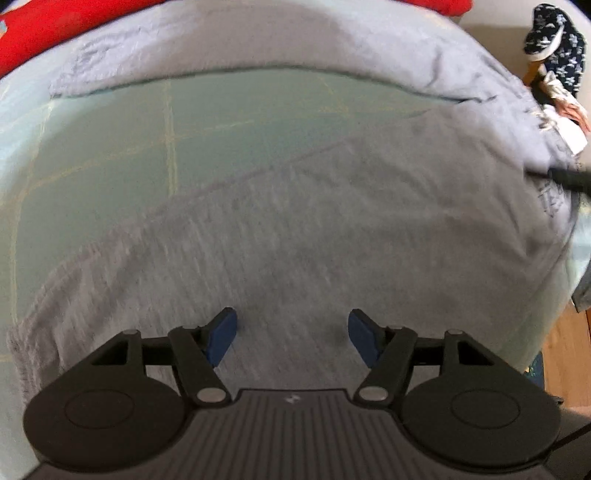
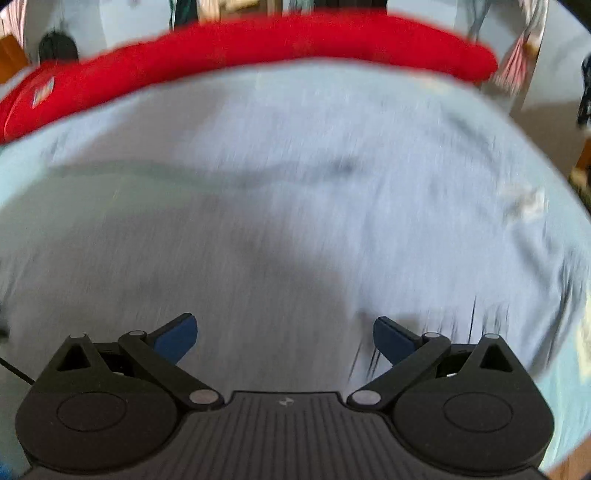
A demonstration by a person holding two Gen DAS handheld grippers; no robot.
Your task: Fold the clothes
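Observation:
A grey garment (image 1: 332, 206) lies spread over a pale green sheet (image 1: 110, 140) with thin yellow lines. One part runs along the far side and another reaches toward the camera. In the left wrist view my left gripper (image 1: 291, 332) hovers just over the near part, jaws apart, nothing between the blue pads (image 1: 221, 332). In the right wrist view, blurred by motion, the same grey garment (image 2: 295, 206) fills the picture. My right gripper (image 2: 284, 336) stands wide open above it with nothing between its fingers. At the far right of the left wrist view a dark gripper part (image 1: 569, 177) touches the garment's edge.
A red fabric item (image 2: 240, 51) lies along the far edge of the bed, also seen as a red fabric item (image 1: 33, 33) at top left. A dark patterned cloth (image 1: 557, 40) hangs at the far right. Wooden floor (image 1: 569, 362) shows past the bed's right edge.

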